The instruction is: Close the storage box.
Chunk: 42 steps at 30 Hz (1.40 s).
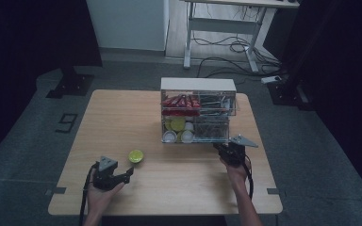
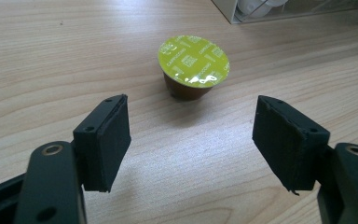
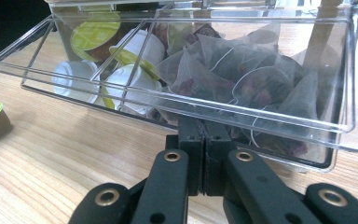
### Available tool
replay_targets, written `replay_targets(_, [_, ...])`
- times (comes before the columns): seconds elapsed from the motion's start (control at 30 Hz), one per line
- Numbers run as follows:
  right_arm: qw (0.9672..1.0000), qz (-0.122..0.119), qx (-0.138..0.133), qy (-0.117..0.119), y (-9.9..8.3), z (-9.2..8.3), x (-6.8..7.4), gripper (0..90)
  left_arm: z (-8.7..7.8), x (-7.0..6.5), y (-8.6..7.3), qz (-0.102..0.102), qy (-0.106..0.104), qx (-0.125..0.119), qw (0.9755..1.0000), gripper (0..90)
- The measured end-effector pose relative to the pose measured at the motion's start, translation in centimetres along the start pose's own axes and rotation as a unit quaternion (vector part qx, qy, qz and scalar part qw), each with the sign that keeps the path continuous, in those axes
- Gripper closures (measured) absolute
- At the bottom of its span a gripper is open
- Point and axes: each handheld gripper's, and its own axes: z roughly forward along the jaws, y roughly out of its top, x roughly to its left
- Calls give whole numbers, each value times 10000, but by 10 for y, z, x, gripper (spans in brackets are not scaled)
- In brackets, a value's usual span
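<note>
On the near left of the worktop (image 1: 122, 122), the green-lidded coffee capsule (image 2: 193, 66) stands upright just beyond the left gripper (image 2: 192, 135), whose fingers (image 2: 103, 140) are spread wide with nothing between them. To grasp it well, I judge the hand should ease forward until the capsule sits squarely between the pads, then close on its brown body below the rim, not on the foil. At the near right, the right gripper (image 3: 204, 154) has its fingers pressed together against the front lip of the clear drawer (image 3: 349, 93), which holds tea bags and capsules.
</note>
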Motion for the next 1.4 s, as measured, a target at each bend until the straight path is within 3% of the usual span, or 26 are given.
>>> replay_targets(0.87, [9991, -31, 396, 142, -10, 10, 6, 844, 5, 0, -6, -29, -48, 186, 9998, 276])
replay_targets(1.17, [9994, 98, 241, 246, -11, 3, 3, 818, 6, -1, -1, -10, -51, 143, 9999, 278])
replay_targets(1.27, [9995, 117, 132, 244, -8, -3, 3, 767, 5, -2, 1, 14, -81, 80, 9999, 278])
replay_targets(1.4, [9998, 89, 27, 181, -7, -5, 5, 631, 4, -4, 2, 49, -106, 21, 9999, 279])
